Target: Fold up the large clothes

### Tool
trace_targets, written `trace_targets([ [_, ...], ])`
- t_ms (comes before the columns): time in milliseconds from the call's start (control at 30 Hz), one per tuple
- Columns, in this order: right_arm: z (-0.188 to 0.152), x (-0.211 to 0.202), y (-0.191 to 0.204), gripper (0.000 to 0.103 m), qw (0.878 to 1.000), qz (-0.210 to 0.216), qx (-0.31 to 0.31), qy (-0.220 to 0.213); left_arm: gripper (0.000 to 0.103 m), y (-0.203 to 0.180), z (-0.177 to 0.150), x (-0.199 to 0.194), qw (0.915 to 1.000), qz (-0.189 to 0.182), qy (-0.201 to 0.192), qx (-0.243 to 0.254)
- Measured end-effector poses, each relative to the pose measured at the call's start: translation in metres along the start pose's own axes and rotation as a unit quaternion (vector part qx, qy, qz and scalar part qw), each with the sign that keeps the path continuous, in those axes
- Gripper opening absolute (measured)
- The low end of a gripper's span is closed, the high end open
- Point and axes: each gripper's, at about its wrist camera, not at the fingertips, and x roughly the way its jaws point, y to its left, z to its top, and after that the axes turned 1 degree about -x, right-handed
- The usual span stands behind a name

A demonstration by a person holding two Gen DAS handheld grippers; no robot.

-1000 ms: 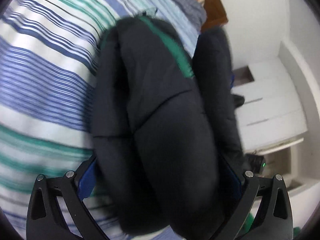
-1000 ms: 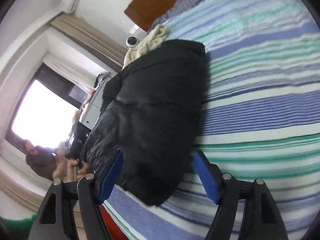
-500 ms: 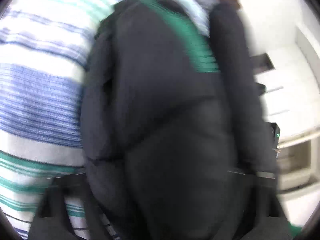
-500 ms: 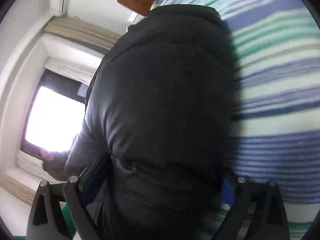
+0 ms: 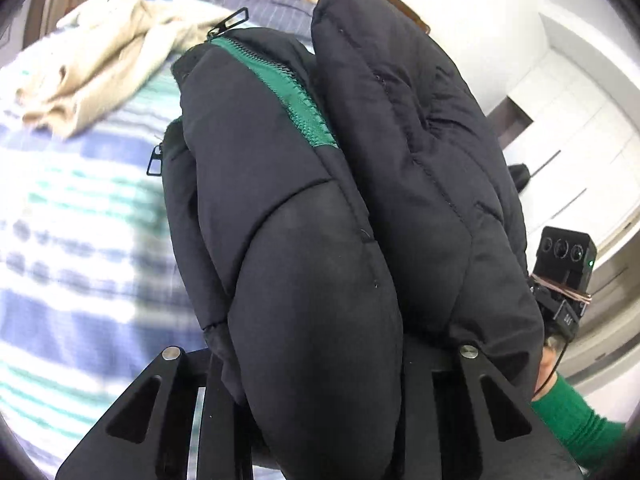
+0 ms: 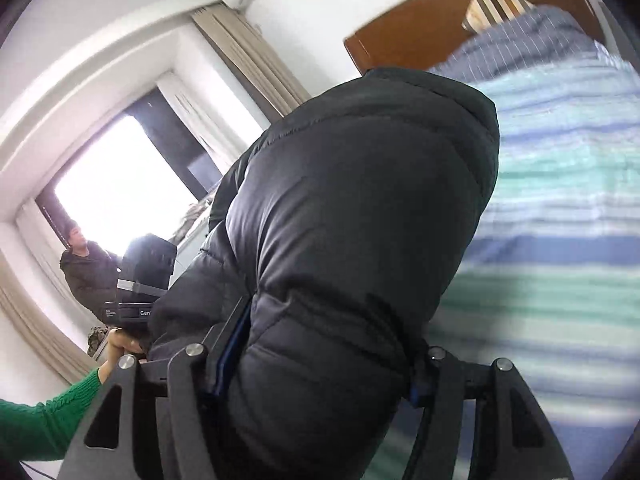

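Note:
A black puffer jacket [image 5: 320,200] with a green zipper [image 5: 288,92] is bunched in thick folds above the striped bed [image 5: 80,220]. My left gripper [image 5: 320,356] has the jacket's bulk between its jaws, which are closing and squeeze the padding; the fingertips are hidden under the fabric. In the right wrist view the same jacket [image 6: 360,200] fills the middle. My right gripper [image 6: 324,352] is also closing, its blue pads pressed into the jacket's sides. Each view shows the other hand-held gripper at the jacket's far edge.
A cream garment [image 5: 96,64] lies crumpled on the bed near the brown headboard [image 6: 420,32]. White wardrobe doors [image 5: 580,120] stand to the right. A green sleeve [image 6: 40,420] holds the other gripper. Another person [image 6: 86,268] stands by the bright window.
Both grippers have closed in on the jacket, which now stands higher off the bed. The views have tilted up, so the headboard and cream garment show.

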Motion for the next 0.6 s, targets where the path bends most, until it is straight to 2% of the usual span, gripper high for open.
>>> trace_targets([
  [100,0.017,0.013,-0.021,0.062,1.000,0.002,0.005,-0.001,0.028,0.004,0.026,0.032,1.0000,0.008,0.003,-0.004],
  [133,0.021,0.020,-0.031,0.062,1.000,0.003,0.010,0.004,0.029,0.010,0.029,0.037,0.9999,0.010,0.006,-0.005],
  [233,0.017,0.029,-0.076,0.063,0.998,0.002,0.049,0.035,0.037,0.025,0.027,0.085,0.9983,0.033,0.037,-0.029],
  [267,0.011,0.038,-0.094,0.065,0.996,-0.006,0.072,0.054,0.048,0.031,0.026,0.096,0.9971,0.043,0.047,-0.043],
  [300,0.002,0.044,-0.107,0.072,0.993,-0.017,0.095,0.073,0.066,0.039,0.019,0.107,0.9954,0.050,0.048,-0.066],
  [333,-0.009,0.051,-0.123,0.076,0.987,-0.024,0.132,0.088,0.073,0.043,0.016,0.107,0.9948,0.048,0.040,-0.081],
  [367,-0.016,0.051,-0.135,0.082,0.983,-0.018,0.159,0.088,0.085,0.046,0.012,0.103,0.9938,0.049,0.024,-0.097],
  [400,-0.022,0.046,-0.140,0.085,0.981,-0.014,0.174,0.085,0.090,0.045,0.011,0.099,0.9938,0.052,0.015,-0.097],
  [467,-0.021,0.037,-0.137,0.088,0.982,-0.034,0.169,0.083,0.090,0.038,0.009,0.084,0.9952,0.059,0.001,-0.078],
  [533,-0.019,0.017,-0.122,0.088,0.984,-0.072,0.145,0.078,0.090,0.030,0.008,0.066,0.9944,0.087,-0.018,-0.057],
  [600,-0.016,-0.002,-0.100,0.088,0.985,-0.118,0.104,0.068,0.095,0.007,0.001,0.038,0.9881,0.142,-0.057,-0.013],
])
